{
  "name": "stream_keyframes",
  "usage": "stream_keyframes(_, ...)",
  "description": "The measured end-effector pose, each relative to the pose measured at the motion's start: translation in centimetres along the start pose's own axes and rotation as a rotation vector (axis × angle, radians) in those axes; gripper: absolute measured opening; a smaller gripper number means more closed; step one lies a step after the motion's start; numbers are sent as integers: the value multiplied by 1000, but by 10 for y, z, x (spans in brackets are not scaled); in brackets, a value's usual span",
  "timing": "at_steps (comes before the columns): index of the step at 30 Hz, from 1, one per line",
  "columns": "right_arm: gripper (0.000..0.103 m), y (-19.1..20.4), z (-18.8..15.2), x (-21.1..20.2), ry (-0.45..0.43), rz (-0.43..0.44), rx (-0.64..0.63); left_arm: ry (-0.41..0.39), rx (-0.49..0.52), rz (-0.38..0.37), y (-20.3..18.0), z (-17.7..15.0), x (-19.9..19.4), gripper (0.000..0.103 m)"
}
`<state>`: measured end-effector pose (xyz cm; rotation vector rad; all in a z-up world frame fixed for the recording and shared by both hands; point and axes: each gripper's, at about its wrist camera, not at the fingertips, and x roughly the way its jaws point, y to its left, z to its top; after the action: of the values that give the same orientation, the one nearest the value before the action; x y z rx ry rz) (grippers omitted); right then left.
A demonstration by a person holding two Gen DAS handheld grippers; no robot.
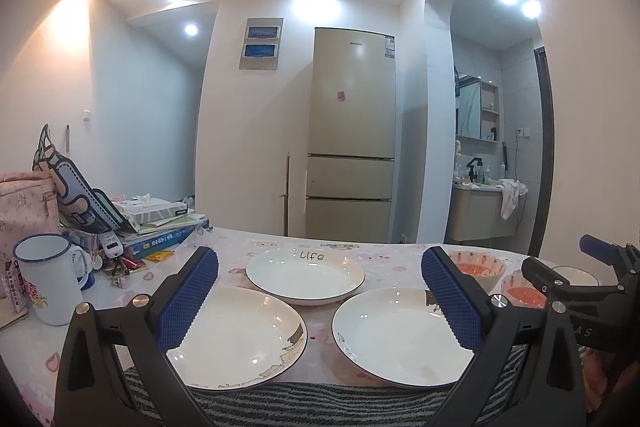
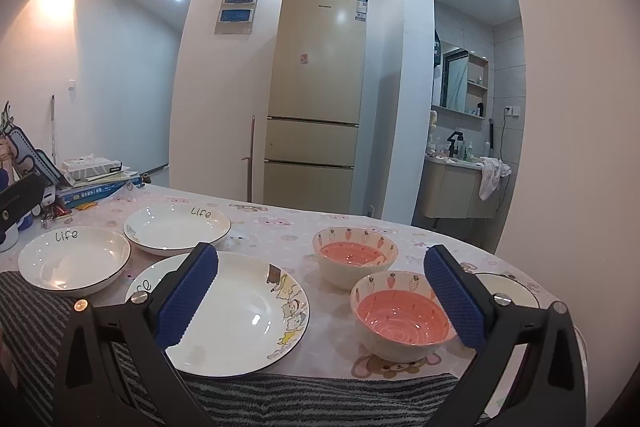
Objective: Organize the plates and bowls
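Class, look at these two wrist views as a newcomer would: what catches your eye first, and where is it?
Two pink carrot-patterned bowls stand on the table's right side, one behind the other. Left of them lie three white plates, none stacked. Behind the table rises a tall beige fridge; both the left gripper and the right gripper hang open.

home dining area | fridge (image 1: 351, 135) by wall | washbasin nook (image 1: 478, 187) | patterned-cloth table (image 2: 280, 223) with dishes

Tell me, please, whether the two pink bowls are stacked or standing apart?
Apart: the nearer pink bowl and the farther pink bowl each sit upright on the table, not nested.
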<state>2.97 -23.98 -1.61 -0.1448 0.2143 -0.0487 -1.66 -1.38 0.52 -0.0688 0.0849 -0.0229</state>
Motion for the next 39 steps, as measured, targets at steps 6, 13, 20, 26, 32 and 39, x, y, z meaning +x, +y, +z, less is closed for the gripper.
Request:
stream_keyframes(6, 103, 0, 0, 1, 6, 3, 5, -6, 5, 0, -1, -1, -2, 103)
stream_keyframes(13, 103, 1, -1, 0, -1, -5, 3, -1, 4, -1, -2, -1, -4, 103)
stream_keyframes(20, 103, -1, -1, 0, 7, -4, 9, -1, -18, 7, 1, 0, -2, 103)
stream_keyframes(26, 103, -1, 0, 0, 13, -4, 8, -1, -17, 8, 3, 1, -1, 103)
stream_keyframes(32, 103, -1, 0, 1, 12, -5, 6, 0, -19, 7, 3, 0, -1, 103)
stream_keyframes(39, 103, -1, 0, 1, 12, -5, 6, -1, -20, 7, 3, 0, -1, 103)
